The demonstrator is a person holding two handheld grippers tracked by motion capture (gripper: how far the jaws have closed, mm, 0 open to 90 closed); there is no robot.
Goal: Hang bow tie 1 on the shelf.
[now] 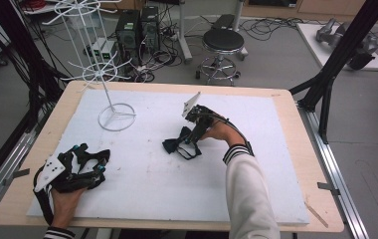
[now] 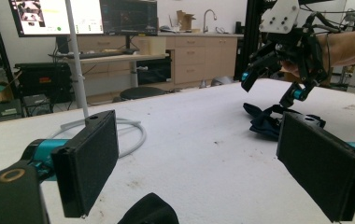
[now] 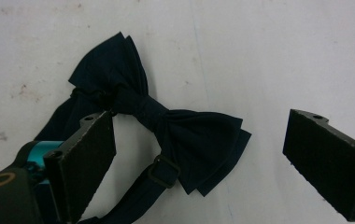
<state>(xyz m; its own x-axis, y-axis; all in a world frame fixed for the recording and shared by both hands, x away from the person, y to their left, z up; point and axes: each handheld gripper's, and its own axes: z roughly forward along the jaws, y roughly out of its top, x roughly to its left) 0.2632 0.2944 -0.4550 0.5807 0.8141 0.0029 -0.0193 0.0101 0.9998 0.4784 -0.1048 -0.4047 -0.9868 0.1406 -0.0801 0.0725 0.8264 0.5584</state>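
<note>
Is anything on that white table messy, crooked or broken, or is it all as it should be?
Nothing looks broken or spilled. The dark bow tie lies flat on the white board with its strap loosely bunched beneath it, below the open right gripper. The white wire stand is upright. The board only carries small scuffs and specks.

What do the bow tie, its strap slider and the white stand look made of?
Bow tie: dark navy woven cloth, matte, judging by its soft folds and layered edges. Strap slider: dark, probably metal or plastic; too small to tell. White stand: thin rods and a ring base, likely coated wire.
</note>
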